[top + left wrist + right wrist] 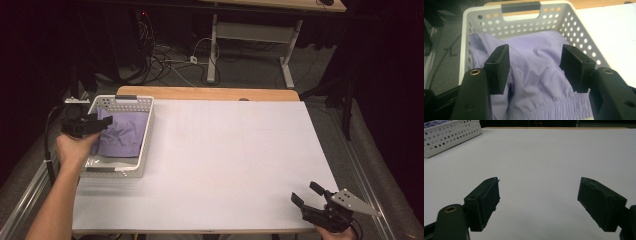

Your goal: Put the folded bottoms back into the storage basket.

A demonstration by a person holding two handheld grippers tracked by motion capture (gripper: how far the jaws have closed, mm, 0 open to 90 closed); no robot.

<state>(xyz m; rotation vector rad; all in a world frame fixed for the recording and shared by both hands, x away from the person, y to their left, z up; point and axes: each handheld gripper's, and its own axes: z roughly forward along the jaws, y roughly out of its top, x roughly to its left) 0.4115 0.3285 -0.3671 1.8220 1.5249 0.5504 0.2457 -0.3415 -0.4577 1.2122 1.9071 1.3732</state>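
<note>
A person's left gripper [102,121] hangs over the near-left part of a white perforated basket [147,131] at the left edge of the table [225,155], its jaws apart and pressing on nothing. Below them, in the left gripper view, a lilac garment [536,75] lies crumpled inside the basket [584,42], its gathered waistband toward the camera and one fold riding up the left wall. The pads [499,67] stand clear above the cloth, one to each side of its middle. The basket's grey handle [520,7] sits at the far end, against the wooden strip of the table's back edge. The right gripper [306,194] rests at the table's near-right corner, well apart from the basket, a grey three-cornered plate on top. Its jaws gape wide over the bare white tabletop [544,162], holding nothing; the basket's corner [449,135] shows at far left in the right gripper view.
</note>
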